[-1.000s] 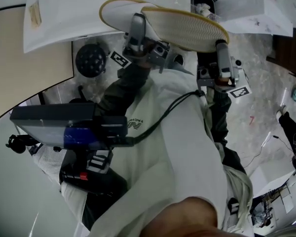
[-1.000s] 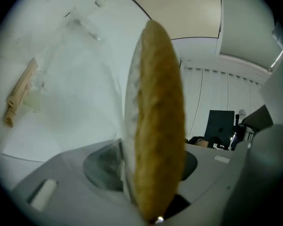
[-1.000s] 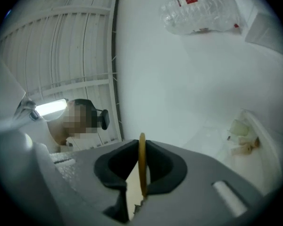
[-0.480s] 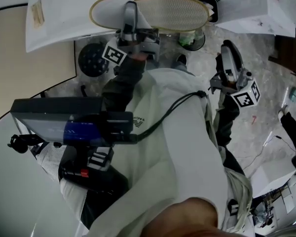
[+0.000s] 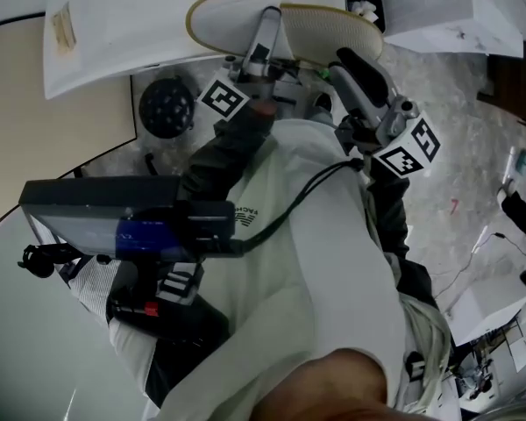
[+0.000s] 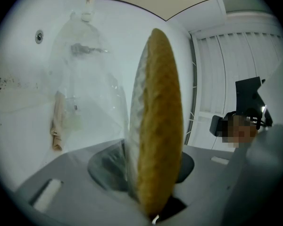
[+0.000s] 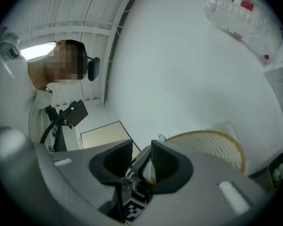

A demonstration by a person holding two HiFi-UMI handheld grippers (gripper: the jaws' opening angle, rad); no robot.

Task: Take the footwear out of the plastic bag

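Starting from the left of the head view, a black round dotted object point(image 5: 165, 106) sits on the floor, below and to the left of the white flat slipper with a tan ribbed sole point(image 5: 320, 32). This slipper I take as the reference for all places.

The slipper is out of the bag and is at the front edge of the white bench point(image 5: 105, 38). I cannot tell whether it touches the bench surface.

In the left gripper view, the clear crumpled plastic bag point(image 6: 85, 84) lies on the bench to the left of the slipper and apart from it. A small beige strip point(image 6: 56, 126) lies still further left of the slipper than the bag.

The left hand-held gripper point(image 5: 267, 26) comes up to the slipper from below, near its middle. Its jaws have just been closing and are now clamped on the slipper. The slipper stands on its edge between them, with the tan rim of the sole turned toward the camera.

The right hand-held gripper point(image 5: 349, 64) is just below the right end of the slipper. Its jaws have just been opening and now stand apart, with nothing between them. In the right gripper view the ribbed sole shows beyond them, to the right.
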